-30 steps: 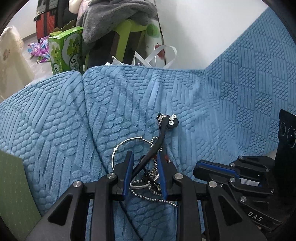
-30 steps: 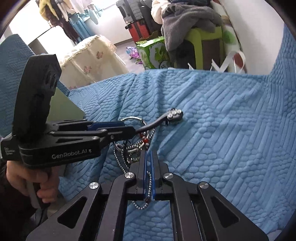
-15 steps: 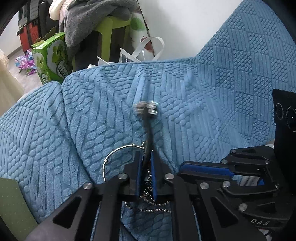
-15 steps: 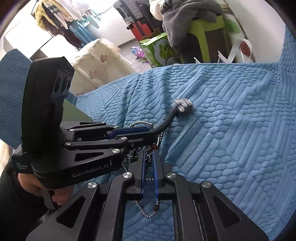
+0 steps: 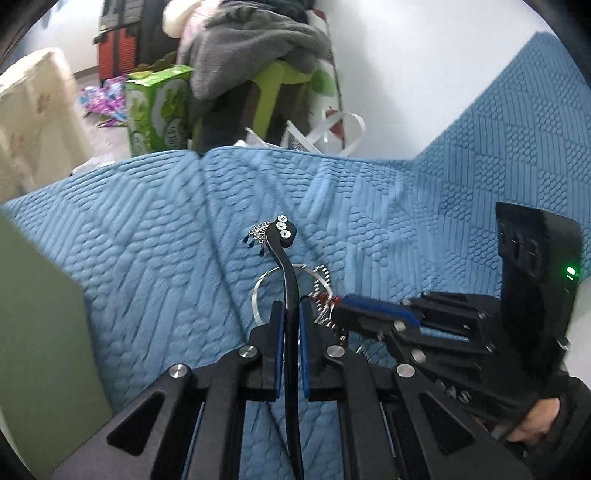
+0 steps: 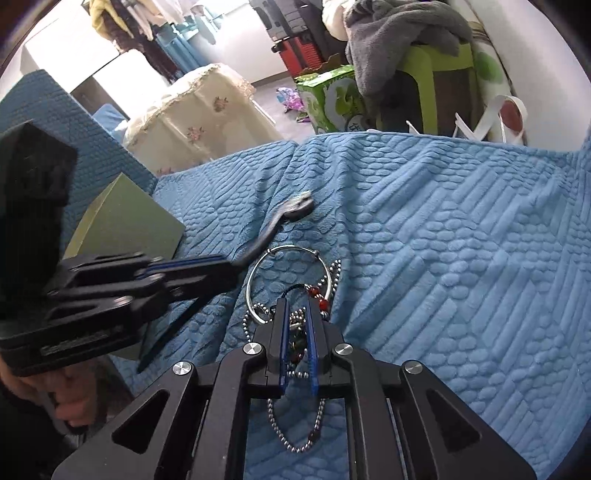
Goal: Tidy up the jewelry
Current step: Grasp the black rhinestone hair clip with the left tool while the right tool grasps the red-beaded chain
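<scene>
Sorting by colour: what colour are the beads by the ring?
Red beads, clearest in the right wrist view.

**Room and background: contents**

- Blue quilted cover [image 6: 461, 240], raised geometric pattern, spread over the foreground and rising at the right edge.
- White wall [image 5: 424, 74], plain, evenly daylit.
- Lime-green plastic stool [image 6: 439, 62] with a grey blanket [image 6: 399, 26] heaped on top.
- Green printed carton [image 5: 155, 107] on the floor beside the stool.
- Cream floral-embroidered cloth [image 6: 192, 118] draped over furniture.
- Red suitcase [image 5: 118, 55] at the rear.
- Hanging clothes [image 6: 122, 26], far corner.
</scene>
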`<move>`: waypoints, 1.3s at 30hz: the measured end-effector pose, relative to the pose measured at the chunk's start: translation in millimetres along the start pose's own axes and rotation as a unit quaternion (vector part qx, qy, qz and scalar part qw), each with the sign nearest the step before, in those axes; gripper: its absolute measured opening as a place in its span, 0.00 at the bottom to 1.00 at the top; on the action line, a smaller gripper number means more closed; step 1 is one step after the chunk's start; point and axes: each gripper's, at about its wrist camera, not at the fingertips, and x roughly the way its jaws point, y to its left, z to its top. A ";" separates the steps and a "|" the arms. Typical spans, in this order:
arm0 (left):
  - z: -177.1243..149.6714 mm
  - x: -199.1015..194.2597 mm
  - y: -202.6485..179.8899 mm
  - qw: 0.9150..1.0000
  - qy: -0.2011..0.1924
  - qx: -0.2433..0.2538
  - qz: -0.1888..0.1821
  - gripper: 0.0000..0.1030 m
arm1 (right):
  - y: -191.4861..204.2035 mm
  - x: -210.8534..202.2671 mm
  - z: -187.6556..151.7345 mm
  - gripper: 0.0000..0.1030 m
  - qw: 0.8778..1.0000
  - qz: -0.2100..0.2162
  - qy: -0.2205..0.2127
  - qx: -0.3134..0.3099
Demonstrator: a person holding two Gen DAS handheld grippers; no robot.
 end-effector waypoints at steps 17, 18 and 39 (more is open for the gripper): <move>-42.7 1.4 3.8 0.999 0.021 -0.018 0.022 0.07 | -11.0 5.3 4.8 0.19 0.999 -0.031 -0.007 -0.003; -43.0 2.7 3.7 0.999 0.024 -0.017 0.028 0.07 | -11.6 7.8 4.3 0.19 0.999 -0.037 -0.001 -0.004; -38.2 17.9 2.2 0.999 0.007 -0.014 0.032 0.07 | 5.0 -11.1 -0.2 0.06 0.997 -0.062 -0.019 -0.028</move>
